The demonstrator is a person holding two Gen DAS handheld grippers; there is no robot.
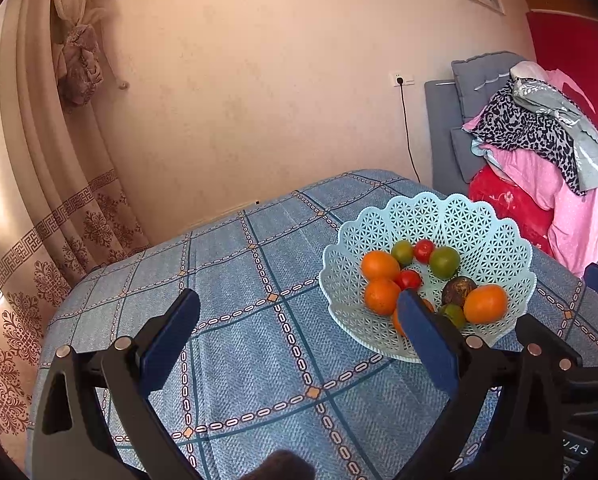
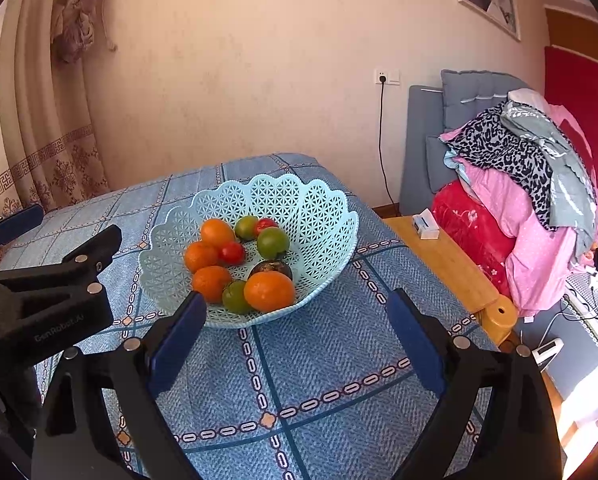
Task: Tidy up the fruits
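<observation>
A pale blue lattice basket (image 1: 479, 224) (image 2: 319, 204) stands on the blue checked tablecloth (image 1: 239, 280) (image 2: 319, 360). It holds several fruits: oranges (image 1: 379, 265) (image 2: 269, 290), green citrus (image 1: 445, 262) (image 2: 273, 242), small red tomatoes (image 1: 424, 249) (image 2: 232, 252) and a dark brown fruit (image 1: 459, 289) (image 2: 271, 268). My left gripper (image 1: 299, 308) hangs open left of the basket, its right finger overlapping the near rim. My right gripper (image 2: 297, 310) is open just in front of the basket, holding nothing. The left gripper's body (image 2: 43, 300) shows at the left edge of the right wrist view.
Patterned curtains (image 1: 51, 208) hang left of the table. A wooden side table (image 2: 447, 264) with a small white box (image 2: 426, 224) stands to the right. Behind it is a grey bed head and a pile of clothes (image 2: 531, 184). A cable (image 2: 381, 152) runs down the wall.
</observation>
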